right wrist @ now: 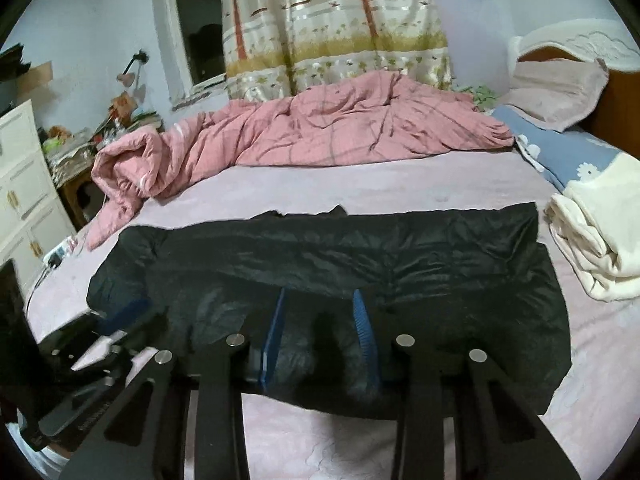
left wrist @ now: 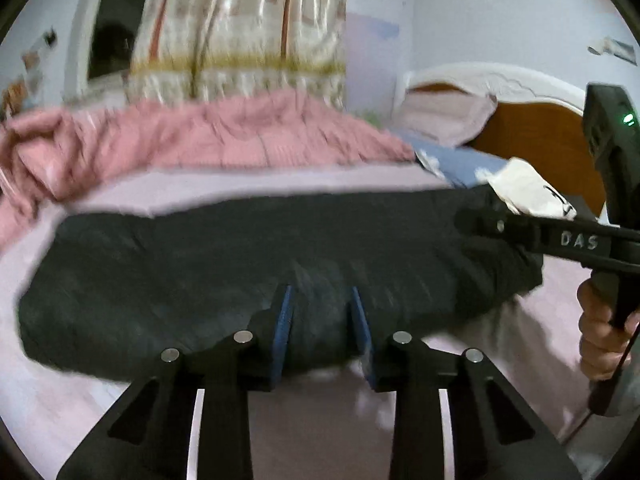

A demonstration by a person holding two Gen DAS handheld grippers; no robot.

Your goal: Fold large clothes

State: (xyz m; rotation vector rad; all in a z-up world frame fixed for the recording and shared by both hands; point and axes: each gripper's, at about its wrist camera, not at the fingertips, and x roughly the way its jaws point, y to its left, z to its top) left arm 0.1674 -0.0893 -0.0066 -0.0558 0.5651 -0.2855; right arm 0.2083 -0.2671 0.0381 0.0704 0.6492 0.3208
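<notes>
2 grippers: both are working along the near edge of 1 dark, shiny, padded garment (right wrist: 328,256) that is lying flat across the bed.
Garment position: it is stretching sideways over the pale pink bedsheet (right wrist: 360,184), with its near edge bunching up between the fingers of each gripper.
Left gripper (left wrist: 322,332): its 2 blue-padded fingers are standing partly closed, with a raised fold of the dark fabric sitting between them; the view is blurred, so I cannot tell whether the pads are pressing on it.
Right gripper (right wrist: 320,340): its 2 blue pads are likewise standing narrowed around a hump of the garment's edge; contact on both sides is not clear.
Right hand (left wrist: 600,336): in the left wrist view it is gripping the black handle at the right, and that gripper's fingers are reaching onto the garment's right end.
Surroundings: 1 rumpled pink checked quilt (right wrist: 320,132) is lying behind the garment, 1 folded cream cloth (right wrist: 592,240) is resting just beside its right end, and 1 blue flowered pillow (right wrist: 560,152) is lying near the wooden headboard (left wrist: 532,128).
Background: 1 patterned curtain (right wrist: 336,24) is hanging beside a dark window (right wrist: 200,32).
</notes>
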